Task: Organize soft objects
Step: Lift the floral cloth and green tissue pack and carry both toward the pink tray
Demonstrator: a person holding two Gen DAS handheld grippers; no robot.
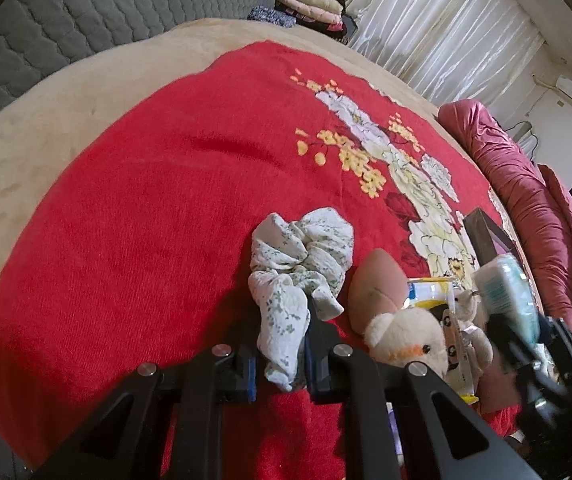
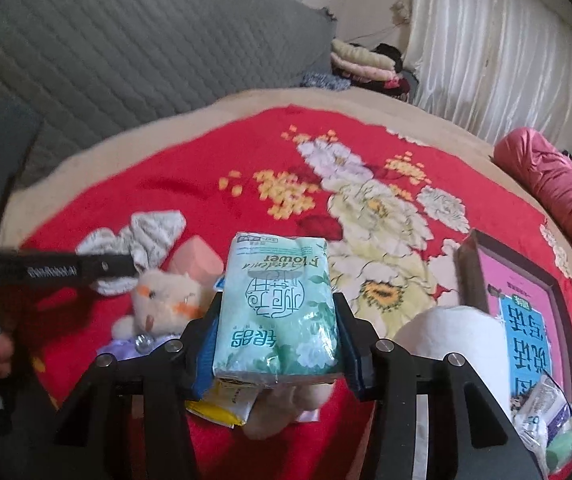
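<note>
Red plush blanket (image 1: 134,220) with a flower pattern covers the bed, and all the soft things lie on it. The left hand-held gripper (image 1: 280,354) is closed tight on a crumpled white cloth (image 1: 300,264) with small green flowers; its pads pinch the lower tail of the cloth, and the rest bunches up on the blanket in front of the fingers. Just to the right of the cloth lie a brown-pink pillow shape (image 1: 374,284) and a cream plush rabbit (image 2: 166,300), close together.

The right hand-held gripper (image 2: 276,320) has a green tissue pack (image 2: 278,304) between its fingers; both pads press on the sides of the pack, which stands above a yellow packet (image 2: 226,404).

At the right edge a dark box (image 2: 472,280) with a pink inside holds a blue printed card (image 2: 528,340). A white soft thing (image 2: 450,344) lies just before the box; whether it is inside it I cannot tell.
</note>
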